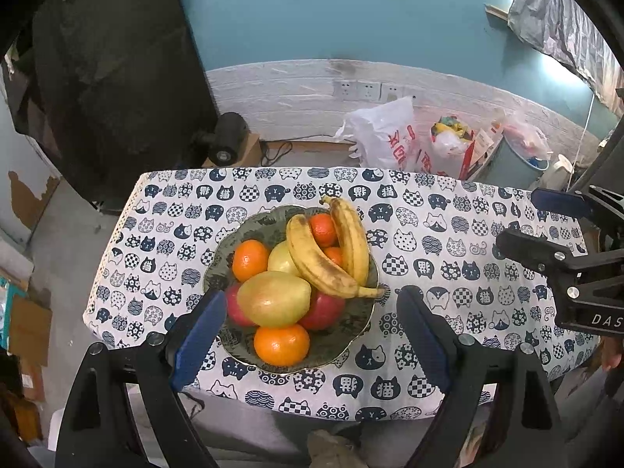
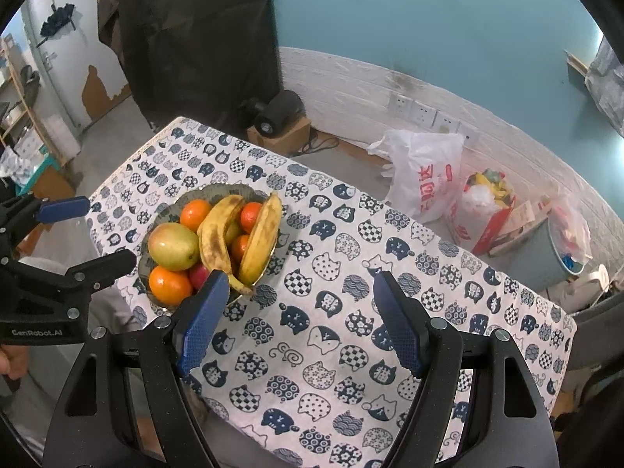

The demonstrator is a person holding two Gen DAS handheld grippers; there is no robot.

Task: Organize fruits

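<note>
Fruit: all of it is seen gathered in the bowl (image 1: 353,323) – two bananas (image 1: 323,263) laid across the top, a mango (image 1: 274,298), a pale green fruit (image 1: 281,260), oranges (image 1: 281,344) and red apples (image 1: 324,310). None is seen loose on the cloth.
Bowl: it is stood on the cat-print cloth of the surface (image 1: 448,273), toward the near left part.
Left tool (image 1: 308,327): it is held wide open and empty, above the near rim of the bowl, with the mango and front orange between its blue pads (image 1: 201,335).
Right tool (image 2: 300,321): it is likewise spread open and empty, over bare cloth just beside the bowl; its left pad overlaps the bowl's edge in the right wrist view.
Stage: the scene is fitted equally by a full bowl about to be sorted out onto the cloth and by fruit already collected into the bowl; which holds cannot be settled from these views.
Care, if any fruit is gripped: the bananas are judged soft and spotted, so light pressure across the middle would be wanted; round fruit should be taken across its widest part so it is not squeezed out.
Risk: the pile is heaped, so the fruit beneath may be rolled over the rim if an upper piece is disturbed.
</note>
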